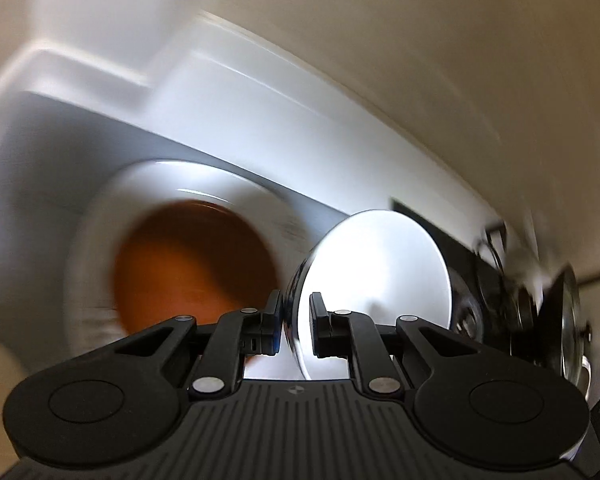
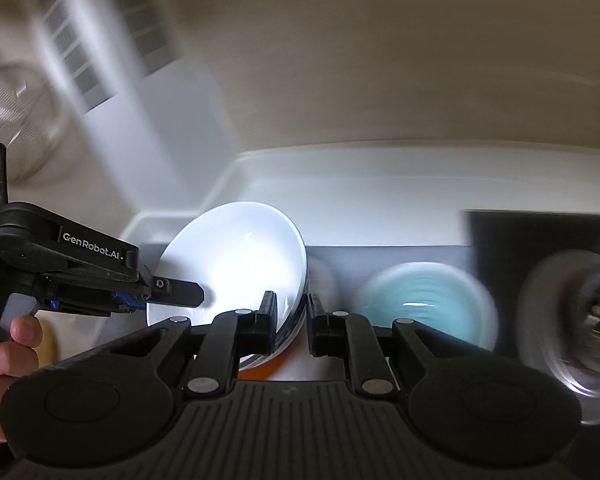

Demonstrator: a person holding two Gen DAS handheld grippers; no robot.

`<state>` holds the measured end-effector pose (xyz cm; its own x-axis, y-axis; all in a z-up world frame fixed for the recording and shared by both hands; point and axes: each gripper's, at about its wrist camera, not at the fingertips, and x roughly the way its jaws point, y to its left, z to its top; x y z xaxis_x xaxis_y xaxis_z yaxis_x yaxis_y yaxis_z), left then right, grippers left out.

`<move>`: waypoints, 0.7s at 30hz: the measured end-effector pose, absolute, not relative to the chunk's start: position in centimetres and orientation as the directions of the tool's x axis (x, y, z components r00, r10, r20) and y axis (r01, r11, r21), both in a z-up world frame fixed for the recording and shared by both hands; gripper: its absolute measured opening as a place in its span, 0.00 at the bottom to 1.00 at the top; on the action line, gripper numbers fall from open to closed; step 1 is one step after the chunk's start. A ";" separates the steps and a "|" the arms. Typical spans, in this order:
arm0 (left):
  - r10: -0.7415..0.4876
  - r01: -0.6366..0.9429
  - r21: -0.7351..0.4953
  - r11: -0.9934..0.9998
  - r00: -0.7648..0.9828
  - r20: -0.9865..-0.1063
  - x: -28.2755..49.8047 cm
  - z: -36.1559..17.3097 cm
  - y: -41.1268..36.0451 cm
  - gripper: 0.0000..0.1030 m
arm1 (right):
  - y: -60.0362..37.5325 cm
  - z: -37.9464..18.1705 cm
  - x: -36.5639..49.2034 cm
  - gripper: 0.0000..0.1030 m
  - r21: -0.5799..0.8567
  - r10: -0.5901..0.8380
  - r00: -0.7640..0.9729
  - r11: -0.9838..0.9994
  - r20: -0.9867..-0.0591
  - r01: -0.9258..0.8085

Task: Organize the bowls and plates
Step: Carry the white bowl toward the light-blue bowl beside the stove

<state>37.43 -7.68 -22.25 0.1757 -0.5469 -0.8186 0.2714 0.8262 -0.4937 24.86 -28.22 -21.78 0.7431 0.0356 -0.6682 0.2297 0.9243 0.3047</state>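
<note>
A white bowl (image 1: pixel 376 272) with a dark-striped outside is carried tilted above the counter, held by both grippers at opposite sides of its rim. My left gripper (image 1: pixel 296 320) is shut on the rim, with the bowl's inside facing right. My right gripper (image 2: pixel 292 320) pinches the other edge of the same white bowl (image 2: pixel 236 264). In the right wrist view the left gripper (image 2: pixel 184 294) reaches in from the left, with a hand (image 2: pixel 8 344) on its handle. Below lie a white-rimmed dish with an orange centre (image 1: pixel 196 264) and a teal dish (image 2: pixel 424 304), both blurred.
A white tray (image 2: pixel 236 168) with a raised rim holds the dishes against a pale wall. Blurred shiny metal ware (image 2: pixel 580 320) stands at the right by a dark panel (image 2: pixel 540 240). A mesh strainer (image 2: pixel 16 120) sits at the far left.
</note>
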 end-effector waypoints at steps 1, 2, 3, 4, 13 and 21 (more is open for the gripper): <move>-0.550 0.286 -0.495 0.821 0.158 -0.820 37.0 -22.3 -8.5 0.14 | -29.2 -21.8 24.4 0.16 0.297 0.014 0.745 0.922 -0.666 0.248; -0.551 0.303 -0.494 0.815 0.142 -0.822 37.0 -22.5 -9.8 0.14 | -30.2 -21.9 23.8 0.15 0.296 -0.004 0.747 0.917 -0.665 0.268; -0.549 0.321 -0.489 0.811 0.129 -0.826 36.8 -22.8 -10.9 0.14 | -31.2 -22.0 23.4 0.16 0.300 -0.013 0.748 0.911 -0.664 0.283; -0.544 0.332 -0.483 0.810 0.119 -0.831 36.7 -23.0 -12.0 0.14 | -32.1 -22.2 22.9 0.16 0.303 -0.020 0.747 0.906 -0.664 0.294; -0.448 0.435 -0.374 0.819 0.078 -0.891 35.6 -24.2 -17.2 0.14 | -36.0 -25.5 21.4 0.15 0.345 -0.040 0.737 0.866 -0.675 0.363; -0.385 0.424 -0.322 0.847 0.069 -0.921 36.4 -26.1 -19.9 0.14 | -36.7 -27.8 22.0 0.15 0.376 -0.004 0.728 0.854 -0.686 0.360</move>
